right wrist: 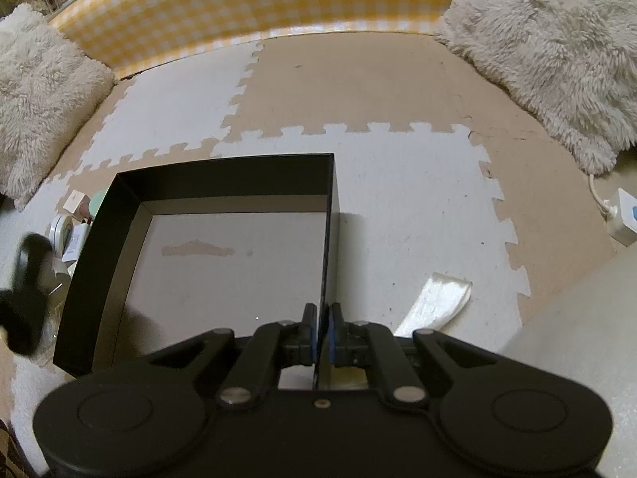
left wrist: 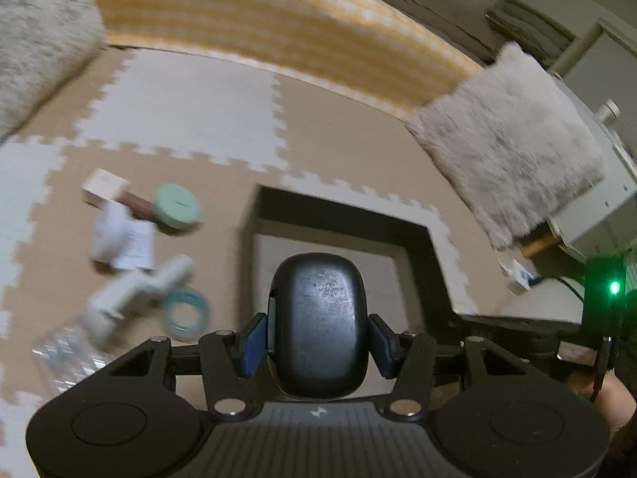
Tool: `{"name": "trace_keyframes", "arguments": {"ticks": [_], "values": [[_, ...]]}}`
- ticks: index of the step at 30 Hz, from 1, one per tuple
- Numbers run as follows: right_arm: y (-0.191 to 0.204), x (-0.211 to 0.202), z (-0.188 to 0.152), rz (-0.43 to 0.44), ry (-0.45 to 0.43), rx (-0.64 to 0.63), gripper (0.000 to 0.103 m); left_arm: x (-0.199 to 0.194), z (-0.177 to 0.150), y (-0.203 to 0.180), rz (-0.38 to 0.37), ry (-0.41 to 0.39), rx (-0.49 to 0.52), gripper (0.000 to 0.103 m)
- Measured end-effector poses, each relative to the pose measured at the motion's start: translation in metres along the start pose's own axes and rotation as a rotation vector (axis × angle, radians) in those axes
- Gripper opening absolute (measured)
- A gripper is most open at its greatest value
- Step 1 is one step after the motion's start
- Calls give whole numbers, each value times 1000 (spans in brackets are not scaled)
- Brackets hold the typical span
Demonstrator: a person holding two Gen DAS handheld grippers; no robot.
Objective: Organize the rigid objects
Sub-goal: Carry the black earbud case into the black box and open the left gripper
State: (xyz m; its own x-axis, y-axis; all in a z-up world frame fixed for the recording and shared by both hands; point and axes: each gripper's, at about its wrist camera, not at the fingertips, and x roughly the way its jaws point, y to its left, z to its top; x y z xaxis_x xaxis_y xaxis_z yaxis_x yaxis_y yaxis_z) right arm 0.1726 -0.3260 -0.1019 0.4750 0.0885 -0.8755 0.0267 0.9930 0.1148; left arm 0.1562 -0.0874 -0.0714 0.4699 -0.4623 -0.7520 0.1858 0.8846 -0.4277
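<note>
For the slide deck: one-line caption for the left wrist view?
Left gripper carries a black case above the black box, clutter left.

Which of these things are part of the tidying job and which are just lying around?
Part of the job: black case held in the left gripper; black box, its wall pinched by the right gripper; green lid; teal ring; white clip; wooden block.

Just lying about: fluffy cushion; yellow checked bumper; power adapter.
</note>
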Motion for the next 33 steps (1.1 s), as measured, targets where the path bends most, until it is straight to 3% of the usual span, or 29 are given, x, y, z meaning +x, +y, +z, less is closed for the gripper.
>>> {"name": "trace_keyframes", "arguments": {"ticks": [6, 17, 22, 33], "values": [[0, 0, 0, 8, 4, -6, 6, 34, -13, -18, -110, 21, -60, 54], [-7, 1, 1, 51, 16, 31, 8, 70, -22, -26, -230, 37, -134, 54], [-8, 2, 1, 59, 18, 40, 8, 76, -24, -28, -233, 47, -128, 53], [-12, 2, 1, 69, 15, 52, 8, 72, -22, -29, -198, 73, -101, 68]]}}
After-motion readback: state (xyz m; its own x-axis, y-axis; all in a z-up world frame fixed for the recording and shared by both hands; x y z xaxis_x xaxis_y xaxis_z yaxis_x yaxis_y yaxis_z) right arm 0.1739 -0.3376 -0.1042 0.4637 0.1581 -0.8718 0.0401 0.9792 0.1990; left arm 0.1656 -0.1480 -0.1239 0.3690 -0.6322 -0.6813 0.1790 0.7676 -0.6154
